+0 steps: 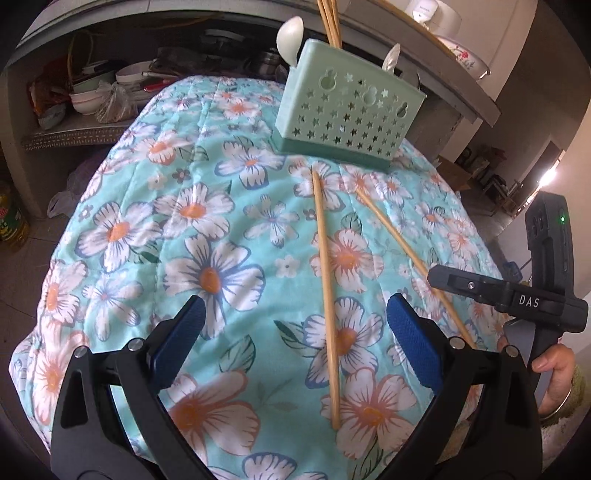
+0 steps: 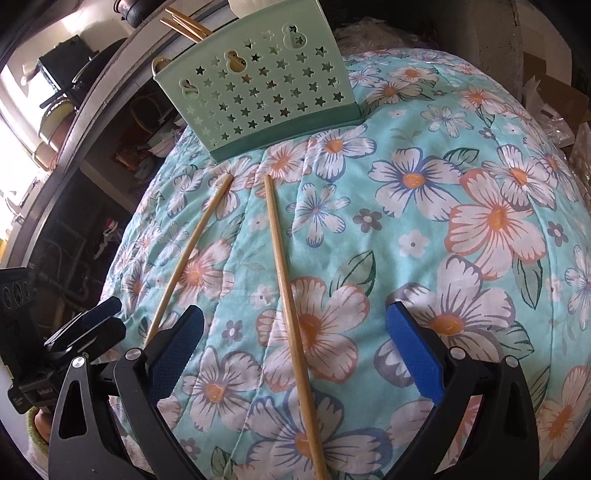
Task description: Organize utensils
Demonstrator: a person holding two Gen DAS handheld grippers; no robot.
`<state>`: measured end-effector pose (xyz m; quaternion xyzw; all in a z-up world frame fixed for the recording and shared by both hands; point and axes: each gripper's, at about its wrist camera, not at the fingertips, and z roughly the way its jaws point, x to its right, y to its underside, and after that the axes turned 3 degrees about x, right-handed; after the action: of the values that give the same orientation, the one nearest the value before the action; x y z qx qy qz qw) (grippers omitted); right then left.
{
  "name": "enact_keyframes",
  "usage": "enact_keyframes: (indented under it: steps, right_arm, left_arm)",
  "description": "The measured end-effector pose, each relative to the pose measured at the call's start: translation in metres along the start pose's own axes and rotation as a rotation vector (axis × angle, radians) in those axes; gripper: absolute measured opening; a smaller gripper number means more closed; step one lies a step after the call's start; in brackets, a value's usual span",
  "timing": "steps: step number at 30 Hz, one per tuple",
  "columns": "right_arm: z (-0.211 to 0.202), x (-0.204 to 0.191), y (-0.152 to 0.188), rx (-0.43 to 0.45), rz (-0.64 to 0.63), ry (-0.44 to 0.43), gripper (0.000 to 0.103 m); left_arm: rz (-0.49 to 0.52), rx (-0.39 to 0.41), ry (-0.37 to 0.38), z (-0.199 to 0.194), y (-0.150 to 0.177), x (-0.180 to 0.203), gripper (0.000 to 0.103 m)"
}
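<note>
A mint-green star-punched utensil holder (image 1: 347,118) (image 2: 266,85) stands at the far side of the floral quilt (image 1: 207,206). It holds a white spoon (image 1: 290,40), a clear spoon (image 1: 391,57) and several chopsticks (image 1: 330,22). Two loose bamboo chopsticks lie on the quilt in front of it. One chopstick (image 1: 327,288) (image 2: 188,258) lies between the fingers of my open left gripper (image 1: 295,306) (image 2: 110,314). The other chopstick (image 1: 406,254) (image 2: 291,314) runs between the fingers of my open right gripper (image 2: 295,314) (image 1: 439,277). Neither gripper holds anything.
A concrete shelf with bowls and bags (image 1: 96,92) sits behind the table on the left. A yellow oil bottle (image 1: 11,221) stands on the floor. A white appliance (image 1: 432,14) rests on the counter above. A person's hand (image 1: 554,365) holds the right gripper.
</note>
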<state>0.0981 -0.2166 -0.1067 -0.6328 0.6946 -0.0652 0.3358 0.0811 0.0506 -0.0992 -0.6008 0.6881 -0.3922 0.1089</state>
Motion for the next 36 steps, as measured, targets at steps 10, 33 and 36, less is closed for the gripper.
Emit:
enact_keyframes:
  steps: [10,33,36]
  right_arm:
    - [-0.036,-0.023,-0.051,0.118,-0.123,-0.004,0.085]
    - [0.057,-0.039,-0.077,-0.105,-0.206,-0.011,0.032]
    - [0.064,-0.037,-0.076,-0.120,-0.207,-0.015,0.030]
  left_arm:
    - [0.043,0.074,-0.024,-0.010,-0.058,-0.007,0.095]
    - [0.079,-0.184,0.139,0.116,-0.105,0.022,0.027]
    - [0.069,-0.213,0.128,0.126,-0.106,0.021,0.025]
